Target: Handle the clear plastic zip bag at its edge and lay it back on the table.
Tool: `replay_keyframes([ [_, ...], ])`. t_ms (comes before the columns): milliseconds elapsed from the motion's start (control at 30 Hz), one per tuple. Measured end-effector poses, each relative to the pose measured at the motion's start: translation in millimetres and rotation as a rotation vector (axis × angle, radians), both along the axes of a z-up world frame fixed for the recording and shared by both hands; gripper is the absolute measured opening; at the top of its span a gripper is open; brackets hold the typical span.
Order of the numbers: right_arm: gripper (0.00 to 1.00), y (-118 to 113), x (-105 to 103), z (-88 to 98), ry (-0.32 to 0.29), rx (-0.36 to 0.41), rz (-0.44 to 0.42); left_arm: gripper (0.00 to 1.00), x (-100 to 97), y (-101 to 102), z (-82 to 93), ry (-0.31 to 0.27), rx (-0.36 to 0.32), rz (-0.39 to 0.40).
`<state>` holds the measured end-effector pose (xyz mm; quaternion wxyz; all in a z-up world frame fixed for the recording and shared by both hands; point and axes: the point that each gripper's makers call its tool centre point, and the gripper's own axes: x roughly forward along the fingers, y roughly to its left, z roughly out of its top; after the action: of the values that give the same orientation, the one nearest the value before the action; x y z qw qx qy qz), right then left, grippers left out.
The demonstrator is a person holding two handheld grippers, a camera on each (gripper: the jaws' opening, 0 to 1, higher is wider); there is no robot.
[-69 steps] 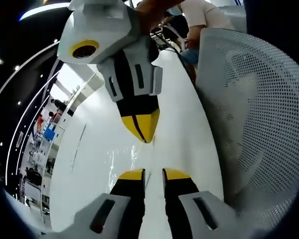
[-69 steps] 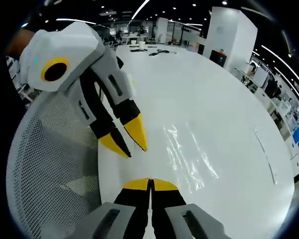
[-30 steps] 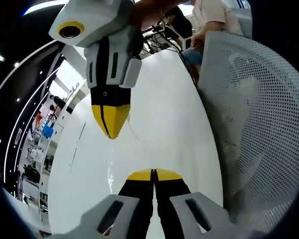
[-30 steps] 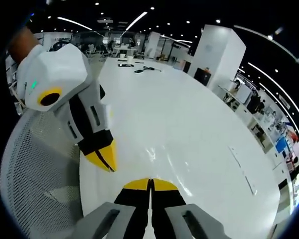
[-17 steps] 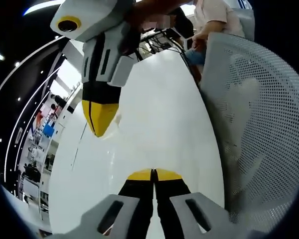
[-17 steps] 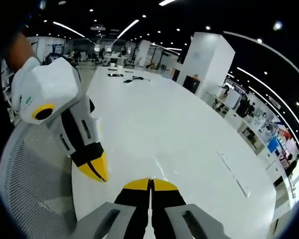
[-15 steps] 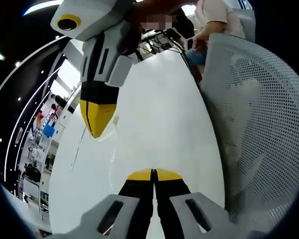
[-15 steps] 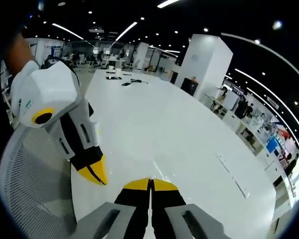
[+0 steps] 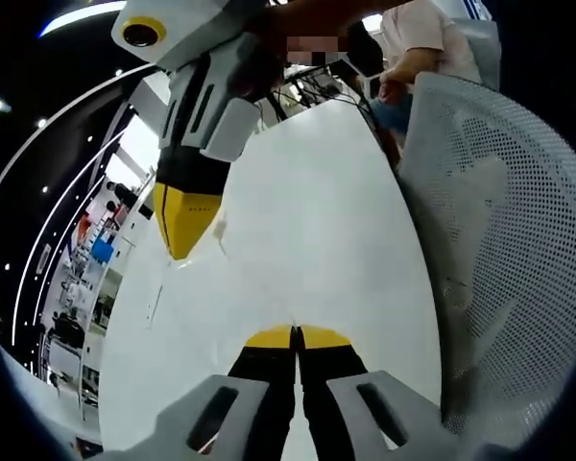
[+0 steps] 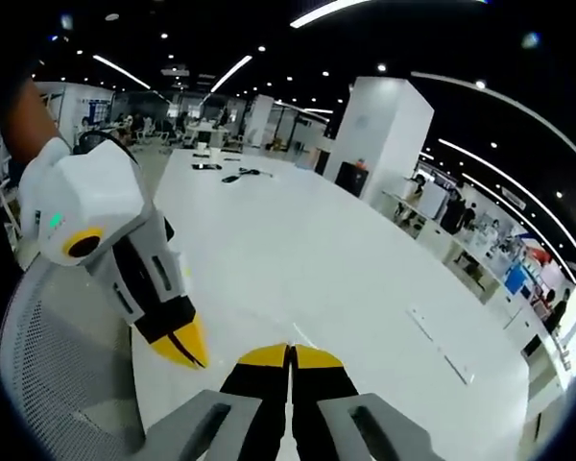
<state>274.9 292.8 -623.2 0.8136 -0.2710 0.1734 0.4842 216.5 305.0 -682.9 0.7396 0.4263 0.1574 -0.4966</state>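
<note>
The clear zip bag (image 9: pixel 220 228) is almost invisible: a small glint of film shows at the tip of my right gripper (image 9: pixel 183 252), which reaches down from the top with its yellow jaws together. A faint crease runs from there to my left gripper (image 9: pixel 295 334), shut at the bottom of the left gripper view. In the right gripper view, my right gripper (image 10: pixel 290 353) is shut, with a thin sliver of bag (image 10: pixel 304 336) at its tips. My left gripper (image 10: pixel 194 360) hangs to its left, jaws together, above the white table (image 10: pixel 298 250).
A white mesh chair back (image 9: pixel 499 240) stands along the table's edge, also seen as the mesh chair (image 10: pixel 48 384). A seated person (image 9: pixel 413 48) and cables (image 10: pixel 230 173) are at the table's far end. A narrow strip (image 10: pixel 442 355) lies on the table.
My left jaws, open 2.3 s ago, are shut. The two grippers have drawn apart and risen, and the bag's glints have left the table surface.
</note>
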Motion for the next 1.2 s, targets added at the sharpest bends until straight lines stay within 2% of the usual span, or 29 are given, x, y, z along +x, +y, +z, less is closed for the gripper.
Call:
replay_keyframes([
  [133, 0.0, -1.9, -2.6, -6.6, 0.02, -0.01, -0.003, 0.0, -0.4, 0.3, -2.9, 0.009, 0.003, 0.008],
  [467, 0.0, -4.8, -9.0, -21.2, -0.003, -0.061, 0.02, 0.0, 7.1, 7.0, -4.2, -0.017, 0.008, 0.037],
  [633, 0.0, -4.3, -13.0, -30.5, -0.001, -0.084, 0.024, 0.03, 11.3, 14.2, -5.7, 0.034, -0.046, 0.111],
  [733, 0.0, -6.0, -14.5, -37.4, 0.005, -0.099, 0.021, 0.04, 11.9, 17.5, -4.4, 0.041, -0.069, 0.128],
  [800, 0.0, -7.5, -15.7, -42.3, 0.005, -0.117, 0.019, 0.06, 12.5, 19.1, -2.5, 0.064, -0.114, 0.164],
  [933, 0.0, -10.8, -15.3, -49.7, 0.0, -0.144, 0.018, 0.07, 11.1, 24.6, -4.4, 0.07, -0.122, 0.173],
  [1067, 0.0, -13.3, -12.0, -54.0, -0.003, -0.15, 0.007, 0.08, 8.9, 28.5, -2.3, 0.081, -0.16, 0.201],
  [1200, 0.0, -16.6, -4.4, -59.1, -0.057, -0.191, 0.019, 0.11, 4.6, 31.5, -1.0, 0.08, -0.181, 0.214],
])
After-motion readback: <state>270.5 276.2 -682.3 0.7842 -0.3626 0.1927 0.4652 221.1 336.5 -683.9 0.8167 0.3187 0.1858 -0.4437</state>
